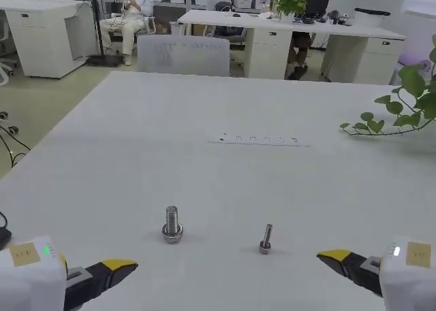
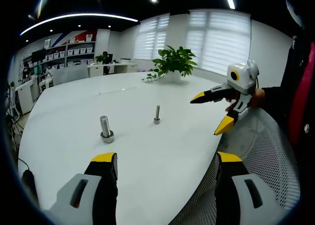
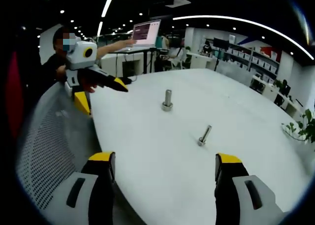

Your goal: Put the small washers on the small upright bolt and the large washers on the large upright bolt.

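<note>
Partly cut off by the bottom edge of the head view, the left gripper (image 1: 114, 269) and the right gripper (image 1: 338, 260) each show just one yellow tip, so their spread cannot be read there. Between them, on the white table (image 1: 204, 113), the large bolt (image 1: 172, 224) stands upright on a wider base too small to make out, and the small bolt (image 1: 266, 238) stands upright to its right, well apart from it. Farther back lies a row of small specks (image 1: 264, 139), too faint to identify. A leafy plant (image 1: 409, 100) reaches in from the right edge, a grey chair (image 1: 184, 54) sits at the table's far side, and beyond are white desks and a seated person. The left gripper view shows its own jaws spread wide with nothing between them, both bolts ahead on the table, and the right gripper held in the air with its jaws parted and empty, over a mesh chair back (image 2: 266, 146); window blinds (image 2: 221, 40) fill the far wall. The right gripper view shows its own jaws wide and empty, both bolts ahead, and the left gripper parted too, with a laptop (image 3: 146, 32) behind.
</note>
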